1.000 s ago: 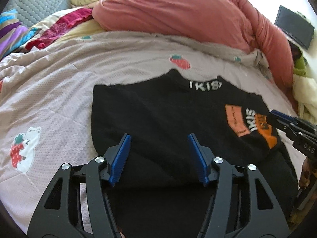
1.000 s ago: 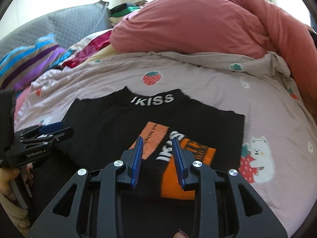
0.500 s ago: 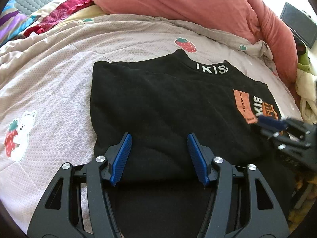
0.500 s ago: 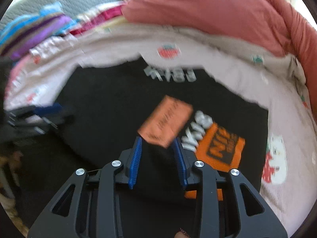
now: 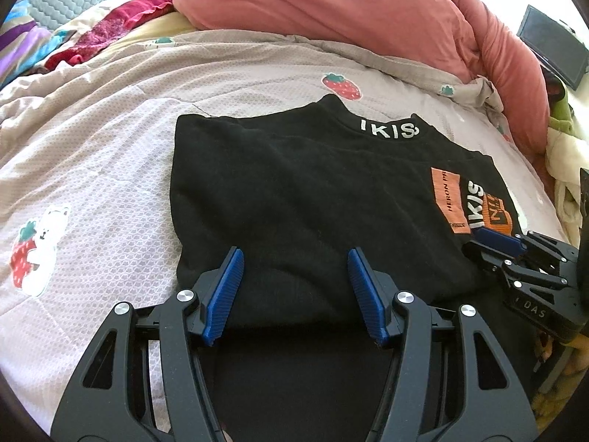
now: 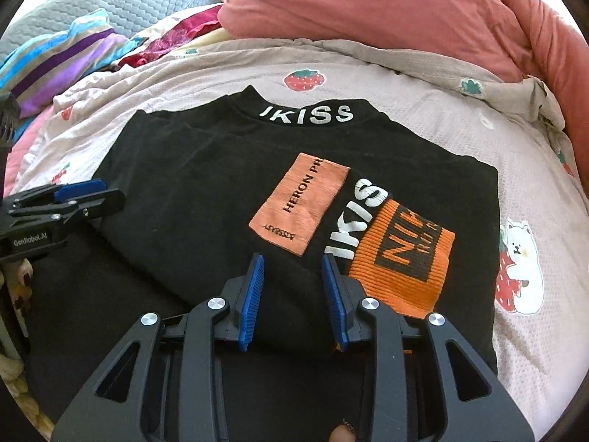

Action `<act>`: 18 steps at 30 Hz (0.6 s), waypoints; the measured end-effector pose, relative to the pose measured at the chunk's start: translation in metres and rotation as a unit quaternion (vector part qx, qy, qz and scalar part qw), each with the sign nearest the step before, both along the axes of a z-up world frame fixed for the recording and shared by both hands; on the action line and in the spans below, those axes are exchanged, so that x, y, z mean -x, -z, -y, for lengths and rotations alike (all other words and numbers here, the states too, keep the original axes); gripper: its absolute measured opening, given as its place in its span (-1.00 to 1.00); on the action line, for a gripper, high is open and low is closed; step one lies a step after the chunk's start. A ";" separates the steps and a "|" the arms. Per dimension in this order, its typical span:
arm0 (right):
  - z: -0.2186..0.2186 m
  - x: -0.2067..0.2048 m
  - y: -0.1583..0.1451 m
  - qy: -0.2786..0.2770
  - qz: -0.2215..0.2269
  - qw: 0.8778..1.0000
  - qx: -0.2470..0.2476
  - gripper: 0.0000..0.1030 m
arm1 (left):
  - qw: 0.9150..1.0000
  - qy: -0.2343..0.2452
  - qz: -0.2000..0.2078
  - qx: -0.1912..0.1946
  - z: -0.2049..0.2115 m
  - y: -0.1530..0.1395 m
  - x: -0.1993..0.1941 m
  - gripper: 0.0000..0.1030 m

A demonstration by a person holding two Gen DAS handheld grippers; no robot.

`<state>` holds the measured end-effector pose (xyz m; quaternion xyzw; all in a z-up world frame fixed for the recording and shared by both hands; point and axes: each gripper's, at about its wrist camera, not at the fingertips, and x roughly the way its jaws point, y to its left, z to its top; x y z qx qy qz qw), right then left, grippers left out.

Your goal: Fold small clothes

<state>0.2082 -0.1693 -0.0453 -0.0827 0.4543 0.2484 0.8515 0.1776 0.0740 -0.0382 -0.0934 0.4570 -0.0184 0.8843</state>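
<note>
On the bed (image 5: 110,169), the black top (image 5: 313,202) lies folded flat. My left claw (image 5: 294,287) is spread over its near edge; my right claw (image 6: 292,287) hangs part-spread, pinching nothing. I judge a shallow pinch would snag one layer and undo the fold.

A pink rolled duvet (image 6: 386,3) lay along the bed's far edge, striped bedding (image 6: 62,59) at its far-left corner, over the strawberry-print quilt (image 6: 423,110).

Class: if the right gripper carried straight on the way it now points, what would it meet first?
Most likely the black sweater on the quilt; the right gripper has its open jaws right over the cloth, beside the orange cuff.
</note>
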 end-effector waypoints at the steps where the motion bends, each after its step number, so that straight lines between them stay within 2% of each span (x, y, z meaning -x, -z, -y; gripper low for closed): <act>1: 0.000 0.001 -0.002 0.000 0.001 1.000 -0.002 -0.36 | 1.000 0.000 0.001 -0.002 0.001 -0.001 0.001 -0.01; 11: 0.002 0.009 -0.014 0.003 0.005 1.000 -0.018 -0.17 | 1.000 0.002 0.008 -0.003 0.004 -0.003 0.004 0.02; 16: 0.005 0.013 -0.019 0.010 0.006 1.000 -0.027 0.07 | 1.000 0.003 0.011 -0.001 0.003 -0.006 0.007 0.02; 18: 0.006 0.014 -0.020 0.012 0.008 1.000 -0.028 0.09 | 1.000 0.003 0.013 0.000 0.003 -0.008 0.008 0.04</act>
